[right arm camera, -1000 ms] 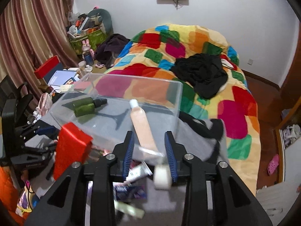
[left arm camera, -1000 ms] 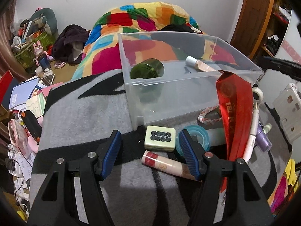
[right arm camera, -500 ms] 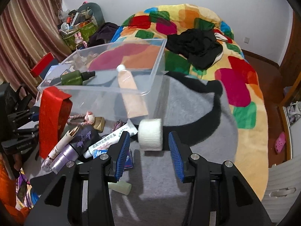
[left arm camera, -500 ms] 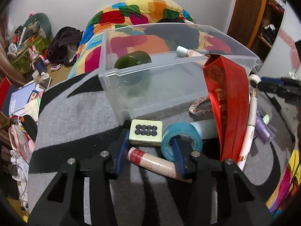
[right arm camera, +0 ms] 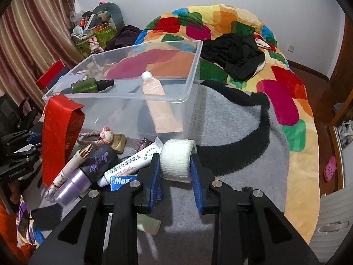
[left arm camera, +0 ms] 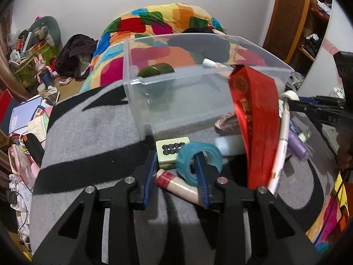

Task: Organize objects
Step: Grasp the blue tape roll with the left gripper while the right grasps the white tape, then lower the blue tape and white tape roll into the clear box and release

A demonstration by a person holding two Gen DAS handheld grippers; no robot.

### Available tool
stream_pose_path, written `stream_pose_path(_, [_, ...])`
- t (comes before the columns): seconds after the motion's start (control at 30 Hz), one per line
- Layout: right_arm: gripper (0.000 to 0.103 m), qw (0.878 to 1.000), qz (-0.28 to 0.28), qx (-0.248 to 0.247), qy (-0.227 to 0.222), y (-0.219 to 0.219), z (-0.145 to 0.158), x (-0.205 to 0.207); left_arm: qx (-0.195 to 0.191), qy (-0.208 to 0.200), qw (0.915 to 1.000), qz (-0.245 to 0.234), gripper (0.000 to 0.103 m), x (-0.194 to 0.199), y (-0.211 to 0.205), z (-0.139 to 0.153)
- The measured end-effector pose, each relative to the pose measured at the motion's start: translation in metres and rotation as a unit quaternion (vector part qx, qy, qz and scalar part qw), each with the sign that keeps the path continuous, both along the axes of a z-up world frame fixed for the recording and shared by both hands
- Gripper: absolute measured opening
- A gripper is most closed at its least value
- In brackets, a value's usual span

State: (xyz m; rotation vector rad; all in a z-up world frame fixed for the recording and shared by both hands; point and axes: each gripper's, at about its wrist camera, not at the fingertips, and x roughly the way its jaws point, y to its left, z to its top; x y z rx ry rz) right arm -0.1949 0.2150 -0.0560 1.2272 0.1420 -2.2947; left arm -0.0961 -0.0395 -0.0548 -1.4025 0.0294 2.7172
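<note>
A clear plastic bin (left arm camera: 198, 101) stands on the grey-and-black blanket (left arm camera: 92, 145); it also shows in the right wrist view (right arm camera: 132, 101). It holds a green bottle (right arm camera: 88, 85) and a peach tube (right arm camera: 158, 106). My left gripper (left arm camera: 175, 165) is closing around a mahjong tile (left arm camera: 171, 150) and a red-capped tube (left arm camera: 176, 183), its right finger through a blue tape ring (left arm camera: 198, 162). My right gripper (right arm camera: 175, 164) is shut on a white gauze roll (right arm camera: 176, 159).
A red ribbon (left arm camera: 253, 121) hangs over the bin's corner. Pens, a purple bottle (right arm camera: 75, 186), a toothpaste tube (right arm camera: 132, 161) and a braided charm (right arm camera: 103, 135) lie beside the bin. A colourful quilt (right arm camera: 231, 44) lies behind. Clutter lines the floor at left.
My left gripper moved forward and narrowed around the tile and tube, its right finger entering the tape ring. My right gripper dropped from above the bin and closed on the white roll.
</note>
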Motion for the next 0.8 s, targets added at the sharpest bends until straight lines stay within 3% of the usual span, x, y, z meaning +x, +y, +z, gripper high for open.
stream_pose_path(0.2, [0.023, 1.0, 0.005, -0.004, 0.021, 0.002, 0.008, 0.01, -0.005, 0.004, 1.0, 0.002, 0.033, 0.009, 0.0, 0.003])
stream_pose_path(0.27, [0.023, 1.0, 0.006, -0.006, 0.026, 0.002, 0.01, 0.014, -0.012, 0.009, 0.9999, 0.007, 0.024, 0.011, 0.0, 0.005])
stream_pose_path(0.33, [0.023, 0.999, 0.007, -0.01, 0.031, 0.003, 0.013, 0.016, -0.016, 0.013, 0.9998, 0.008, 0.009, 0.012, 0.001, 0.007])
stream_pose_path(0.53, [0.023, 0.999, 0.008, -0.025, 0.045, 0.005, 0.028, 0.025, -0.021, 0.034, 0.9991, 0.015, 0.008, 0.017, 0.001, 0.018])
stream_pose_path(0.8, [0.023, 0.995, 0.009, -0.063, 0.078, 0.003, 0.061, 0.028, 0.006, 0.075, 0.9969, 0.022, 0.008, 0.017, -0.005, 0.05])
